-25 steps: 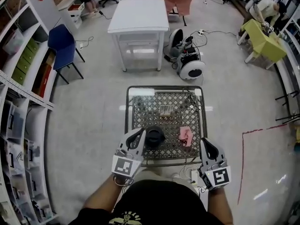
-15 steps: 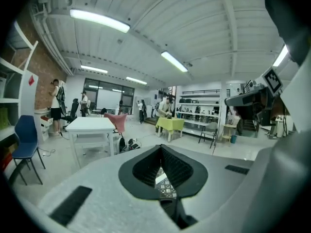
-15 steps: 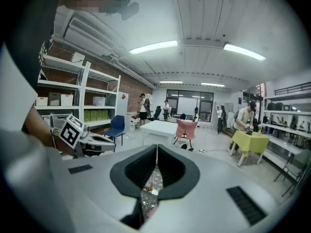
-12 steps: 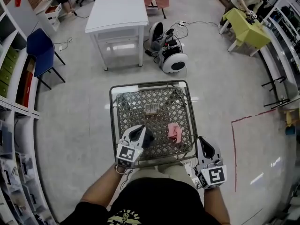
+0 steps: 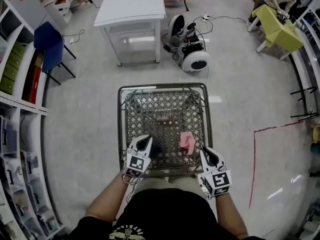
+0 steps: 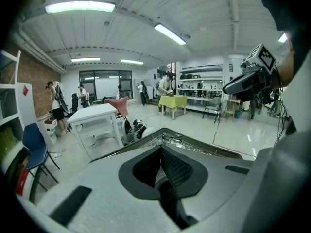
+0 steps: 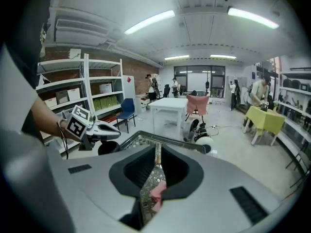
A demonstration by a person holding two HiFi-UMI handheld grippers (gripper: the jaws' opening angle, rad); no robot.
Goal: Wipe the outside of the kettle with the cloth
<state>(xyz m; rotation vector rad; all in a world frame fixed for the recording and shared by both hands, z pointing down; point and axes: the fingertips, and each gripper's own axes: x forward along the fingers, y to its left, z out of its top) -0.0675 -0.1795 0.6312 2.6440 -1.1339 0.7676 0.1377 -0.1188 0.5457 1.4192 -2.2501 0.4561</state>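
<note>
Though both clenched empty, favours right gripper [image 5: 205,153] — cloth [image 5: 187,142] just ahead-left of it; left gripper [image 5: 146,142] by kettle [image 5: 156,149].

Beyond the table's [image 5: 120,124] far edge stood a white desk [image 5: 131,6] and a wheeled machine [image 5: 195,59]; a blue chair [image 5: 48,39] stood beside grey shelving [image 5: 17,129].

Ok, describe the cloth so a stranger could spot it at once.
Find the metal lattice table directly in front of the person. The cloth lies crumpled on its near right part, just ahead of the right gripper. It is the only pink, soft thing there; the kettle to its left is black.
</note>
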